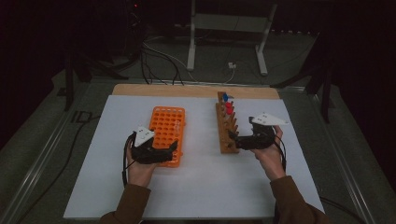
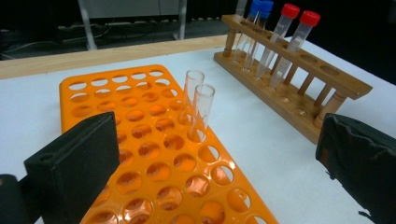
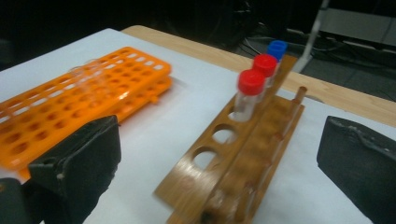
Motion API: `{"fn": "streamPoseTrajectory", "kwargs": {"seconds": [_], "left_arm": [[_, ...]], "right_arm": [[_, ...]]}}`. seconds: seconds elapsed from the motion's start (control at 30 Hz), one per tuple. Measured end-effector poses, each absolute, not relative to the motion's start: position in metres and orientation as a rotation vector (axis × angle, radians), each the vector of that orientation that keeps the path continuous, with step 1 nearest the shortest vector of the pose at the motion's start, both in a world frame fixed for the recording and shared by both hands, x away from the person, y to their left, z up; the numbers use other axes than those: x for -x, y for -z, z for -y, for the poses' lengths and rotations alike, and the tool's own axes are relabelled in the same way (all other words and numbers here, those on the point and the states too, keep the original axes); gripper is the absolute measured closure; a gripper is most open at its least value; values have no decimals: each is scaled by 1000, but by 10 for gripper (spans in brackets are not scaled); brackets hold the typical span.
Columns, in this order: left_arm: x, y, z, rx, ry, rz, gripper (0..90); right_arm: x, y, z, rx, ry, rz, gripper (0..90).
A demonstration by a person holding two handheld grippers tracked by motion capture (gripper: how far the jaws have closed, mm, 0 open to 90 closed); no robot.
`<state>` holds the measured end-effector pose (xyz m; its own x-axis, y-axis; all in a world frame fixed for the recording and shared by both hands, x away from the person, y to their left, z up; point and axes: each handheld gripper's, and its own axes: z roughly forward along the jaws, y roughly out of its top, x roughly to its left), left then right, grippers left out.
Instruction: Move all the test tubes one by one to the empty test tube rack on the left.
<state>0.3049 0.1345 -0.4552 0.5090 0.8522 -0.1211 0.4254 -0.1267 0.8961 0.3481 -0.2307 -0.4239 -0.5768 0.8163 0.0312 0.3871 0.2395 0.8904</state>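
An orange tube rack [image 1: 168, 127] lies left of centre on the white table, and two clear uncapped tubes [image 2: 200, 100] stand in its holes. To its right is a wooden rack [image 1: 227, 130] with two red-capped tubes [image 1: 229, 108] and blue-capped tubes [image 1: 225, 97] at its far end. My left gripper [image 1: 173, 151] is over the orange rack's near end, open with nothing between the jaws [image 2: 217, 163]. My right gripper [image 1: 233, 140] is at the wooden rack's near end, open, its jaws [image 3: 219, 168] standing wide to either side of the rack [image 3: 243, 154] without touching it.
A white mat [image 1: 201, 186] covers the table, with bare room in front of both racks. A wooden strip [image 1: 187, 90] shows at the far edge. Beyond it stand a metal frame [image 1: 224, 28] and cables on the dark floor.
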Motion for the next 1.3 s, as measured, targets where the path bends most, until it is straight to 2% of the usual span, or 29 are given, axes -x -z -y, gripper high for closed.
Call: {"fn": "streamPoseTrajectory", "kwargs": {"seconds": [0.2,0.5,0.8,1.3], "left_arm": [[-304,456,-135,-1745,-536,-1092,2],[-304,456,-137,-1733,-528,-1100,2],[-306,459,-144,-1704,-514,-1127,2],[-305,459,-144,-1692,-521,-1132,2]], "right_arm": [[-368,427,227,-1154,-1275,-2069,5],[-388,426,219,-1173,-1258,-2068,68],[-403,429,202,-1161,-1200,-2083,331],[-423,439,191,-1220,-1093,-2076,591]]}}
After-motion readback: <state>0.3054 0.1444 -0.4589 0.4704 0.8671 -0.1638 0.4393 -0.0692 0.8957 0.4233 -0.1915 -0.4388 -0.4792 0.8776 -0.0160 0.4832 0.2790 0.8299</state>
